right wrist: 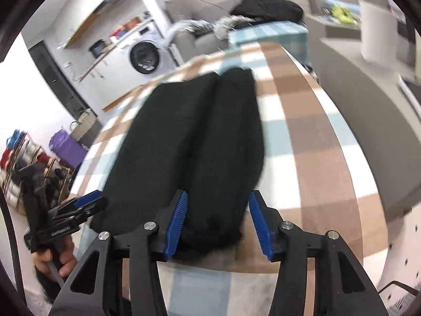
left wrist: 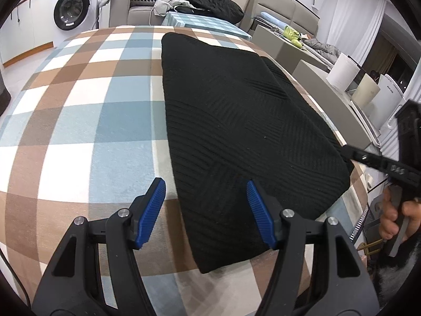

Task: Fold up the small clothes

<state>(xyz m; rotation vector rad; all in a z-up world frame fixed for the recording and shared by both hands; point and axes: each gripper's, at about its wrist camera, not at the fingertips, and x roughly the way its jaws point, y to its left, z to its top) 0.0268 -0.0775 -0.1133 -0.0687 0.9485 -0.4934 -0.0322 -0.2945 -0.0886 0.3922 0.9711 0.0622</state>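
Partly blurred in the right wrist view, the black knit garment (right wrist: 189,142) lies folded lengthwise on the checked tablecloth (right wrist: 302,137), its ribbed weave clear only from the left. The right gripper (right wrist: 217,221) stands released, blue ridged pads either side of the garment's near end; whether one brushes the cloth is hard to tell. The left gripper (left wrist: 205,210) hangs unclenched over the garment's near left edge (left wrist: 236,137), gripping nothing.

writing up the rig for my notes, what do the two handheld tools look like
Both match: the left tool and right tool have angular black plastic arms with triangular cut-outs, silver round pivot pins and blue ribbed pads on the fingers. The black handle seen from the side carries small pale lettering. No sleeve is clearly visible.
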